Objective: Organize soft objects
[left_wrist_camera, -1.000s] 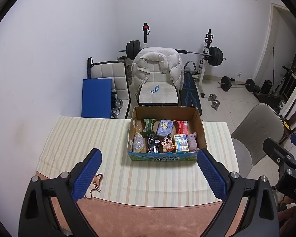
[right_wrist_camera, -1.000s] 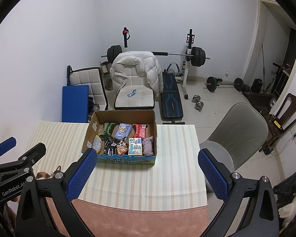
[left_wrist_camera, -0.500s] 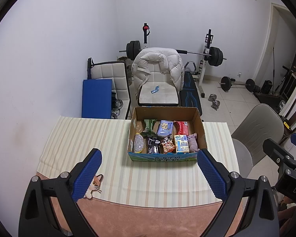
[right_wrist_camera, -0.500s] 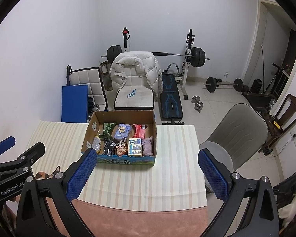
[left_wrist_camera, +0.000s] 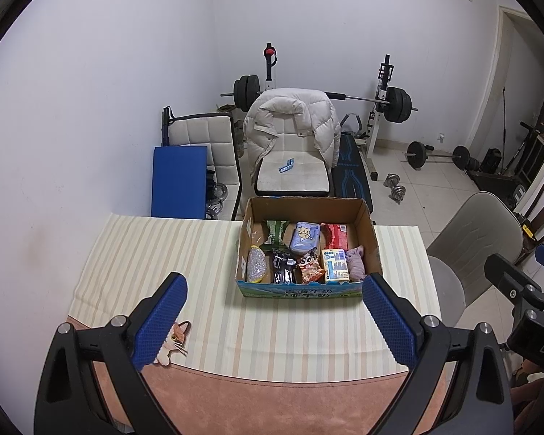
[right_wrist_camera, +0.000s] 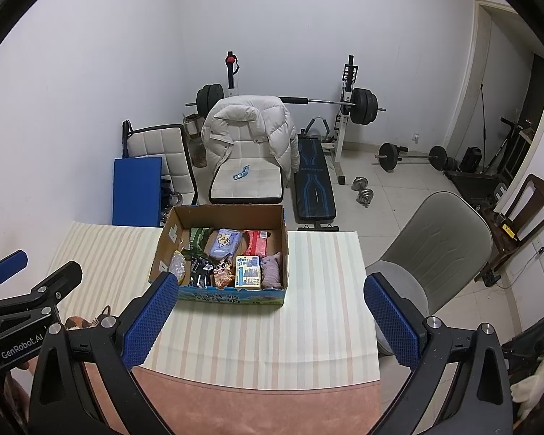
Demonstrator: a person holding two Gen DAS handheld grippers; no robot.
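Observation:
An open cardboard box (left_wrist_camera: 304, 206) (right_wrist_camera: 228, 214) stands on the striped tablecloth (left_wrist_camera: 163, 250) (right_wrist_camera: 322, 275), filled with several snack packets, a small carton (left_wrist_camera: 334, 265) (right_wrist_camera: 248, 272) and a purple soft toy (left_wrist_camera: 355, 262) (right_wrist_camera: 272, 272) at its right end. A small cat-shaped soft toy (left_wrist_camera: 174, 337) lies on the cloth's near left edge, half behind my left finger. My left gripper (left_wrist_camera: 272, 320) hovers open and empty before the box. My right gripper (right_wrist_camera: 270, 320) is likewise open and empty, nearer the box's right side.
Behind the table stand a chair with a white puffer jacket (left_wrist_camera: 290, 119), a blue mat (left_wrist_camera: 179, 181), a weight bench with barbell (right_wrist_camera: 313, 177) and dumbbells on the floor. A grey chair (right_wrist_camera: 431, 250) sits at the table's right. Pink cloth (left_wrist_camera: 272, 398) covers the near table.
Both views have shifted very slightly; the box sits a touch lower in the right wrist view. Both grippers stay open and empty.

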